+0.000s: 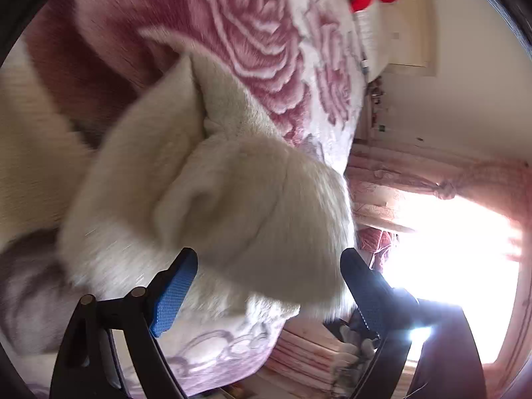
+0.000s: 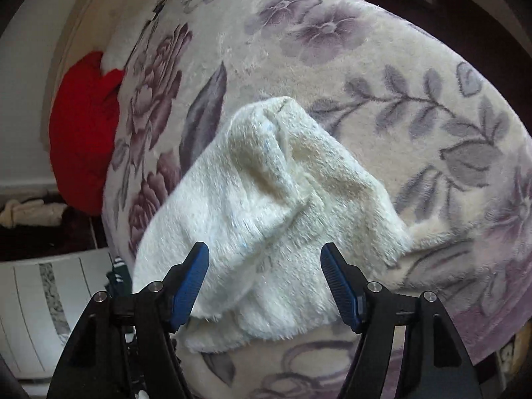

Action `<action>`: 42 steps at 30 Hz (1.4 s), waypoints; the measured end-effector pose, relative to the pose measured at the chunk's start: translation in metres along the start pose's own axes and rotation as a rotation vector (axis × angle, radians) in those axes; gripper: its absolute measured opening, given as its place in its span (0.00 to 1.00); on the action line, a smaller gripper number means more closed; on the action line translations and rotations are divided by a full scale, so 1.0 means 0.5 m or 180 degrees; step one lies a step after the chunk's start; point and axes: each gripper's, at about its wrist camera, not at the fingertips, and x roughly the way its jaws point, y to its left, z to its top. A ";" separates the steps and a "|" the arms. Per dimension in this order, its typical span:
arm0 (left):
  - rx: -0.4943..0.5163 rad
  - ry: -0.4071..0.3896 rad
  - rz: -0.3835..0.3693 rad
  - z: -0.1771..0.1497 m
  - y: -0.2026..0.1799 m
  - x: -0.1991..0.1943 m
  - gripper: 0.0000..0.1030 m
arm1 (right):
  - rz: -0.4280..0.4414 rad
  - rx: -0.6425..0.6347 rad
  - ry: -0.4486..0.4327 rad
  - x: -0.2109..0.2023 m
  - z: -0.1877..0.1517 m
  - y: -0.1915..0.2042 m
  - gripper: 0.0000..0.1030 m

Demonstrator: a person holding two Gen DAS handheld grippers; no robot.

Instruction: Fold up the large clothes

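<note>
Cream fluffy fleece garment (image 2: 266, 199) bunched on floral plush blanket (image 2: 382, 66). Left gripper (image 1: 269, 266) and right gripper (image 2: 264, 259) both spread, pads off fabric. No readable writing.

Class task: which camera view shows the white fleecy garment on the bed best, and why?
The right wrist view: the white fleecy garment lies sharp and almost whole on the floral blanket. The left wrist view shows it blurred, very close, filling the frame.

1 cream fleece garment (image 2: 266, 193) lies on 1 floral blanket (image 2: 382, 66) over the bed. 1 red pillow (image 2: 83, 133) sits at the edge. 2 grippers: left gripper (image 1: 269, 262), right gripper (image 2: 265, 259), 2 blue pads each.
</note>
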 end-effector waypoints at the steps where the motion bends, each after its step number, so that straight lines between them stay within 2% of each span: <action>1: -0.0042 -0.0028 0.0032 0.011 0.000 0.015 0.85 | 0.0043 0.0061 -0.0014 0.019 0.017 0.002 0.70; 2: -0.0039 -0.0074 0.0058 0.019 -0.002 0.023 0.84 | 0.0098 0.0131 -0.0015 0.050 0.041 0.012 0.70; 3: 0.0007 -0.0217 0.0087 0.029 -0.010 0.035 0.73 | 0.0169 0.0196 0.0033 0.077 0.058 0.011 0.70; 4: 0.0061 -0.0322 0.0116 0.030 -0.015 0.034 0.45 | 0.0225 0.0271 0.0110 0.104 0.074 0.009 0.70; 5: 0.0149 -0.0457 0.0195 0.030 -0.025 0.031 0.37 | 0.0340 0.0360 0.0202 0.133 0.080 0.003 0.68; 7: 0.0353 -0.0599 0.0301 0.018 -0.037 0.013 0.27 | 0.0442 0.0394 0.0184 0.154 0.079 -0.001 0.24; 8: 0.0520 -0.0661 0.0447 0.007 -0.044 0.001 0.27 | 0.0465 0.0331 0.0164 0.154 0.078 -0.001 0.15; 9: 0.0724 -0.0650 0.0757 -0.009 -0.044 -0.008 0.27 | 0.0447 0.0240 0.0125 0.147 0.071 -0.003 0.12; 11: 0.0843 -0.0504 0.1095 -0.024 -0.016 0.000 0.28 | 0.0307 0.0114 0.0129 0.134 0.059 -0.028 0.11; 12: 0.0850 -0.0397 0.1230 -0.040 0.006 0.008 0.28 | 0.0154 0.0084 0.0200 0.135 0.049 -0.050 0.10; 13: 0.0802 -0.0318 0.1250 -0.049 0.024 0.011 0.31 | -0.0002 0.0091 0.0278 0.145 0.037 -0.074 0.10; 15: 0.0585 -0.0303 0.1072 -0.060 0.042 0.003 0.34 | -0.0184 0.0129 0.0468 0.175 0.023 -0.116 0.10; 17: 0.0347 -0.0398 0.0875 -0.068 0.039 -0.028 0.46 | -0.0303 0.0088 0.0626 0.194 0.017 -0.133 0.11; 18: 0.0260 -0.0496 0.0700 -0.075 0.031 -0.051 0.58 | -0.0242 0.0072 0.0694 0.194 0.020 -0.132 0.14; 19: 0.0210 -0.0642 0.0494 -0.082 0.019 -0.080 0.76 | -0.0194 0.0043 0.0755 0.187 0.025 -0.127 0.20; 21: 0.0201 -0.0897 0.0185 -0.087 -0.004 -0.120 0.90 | -0.0174 -0.0062 0.0830 0.160 0.037 -0.111 0.47; 23: 0.0239 -0.1028 0.0056 -0.070 -0.023 -0.139 0.90 | -0.0118 -0.0178 0.0824 0.131 0.051 -0.099 0.58; 24: 0.0255 -0.1002 0.0064 -0.047 -0.031 -0.135 0.90 | -0.0123 -0.0247 0.0804 0.117 0.059 -0.093 0.58; 27: 0.0330 -0.0616 0.0360 0.046 -0.041 -0.066 0.90 | -0.0115 -0.0362 0.0702 0.094 0.092 -0.068 0.58; 29: 0.0391 -0.0256 0.0597 0.091 -0.036 0.000 0.90 | -0.0038 -0.0372 0.0652 0.099 0.121 -0.049 0.58; 30: 0.0398 0.0015 0.0754 0.125 -0.026 0.050 0.90 | -0.0037 -0.0364 0.0618 0.105 0.134 -0.041 0.58; 33: 0.0524 0.0509 0.1044 0.154 -0.013 0.133 0.90 | -0.0053 -0.0352 0.0552 0.133 0.166 -0.022 0.58; 35: 0.0730 0.0622 0.1188 0.163 -0.035 0.156 0.88 | -0.0046 -0.0380 0.0603 0.156 0.174 -0.023 0.58; 36: 0.0862 0.0591 0.1096 0.163 -0.054 0.152 0.75 | -0.0061 -0.0409 0.0651 0.168 0.177 -0.022 0.58; 37: 0.0949 0.0550 0.1024 0.161 -0.068 0.143 0.49 | -0.0090 -0.0449 0.0702 0.182 0.179 -0.016 0.58; 39: 0.0944 0.0485 0.0902 0.170 -0.084 0.120 0.20 | -0.0132 -0.0524 0.0839 0.219 0.179 0.001 0.58; 42: 0.0944 0.0397 0.0614 0.182 -0.098 0.081 0.17 | -0.0116 -0.0600 0.0977 0.248 0.167 0.021 0.56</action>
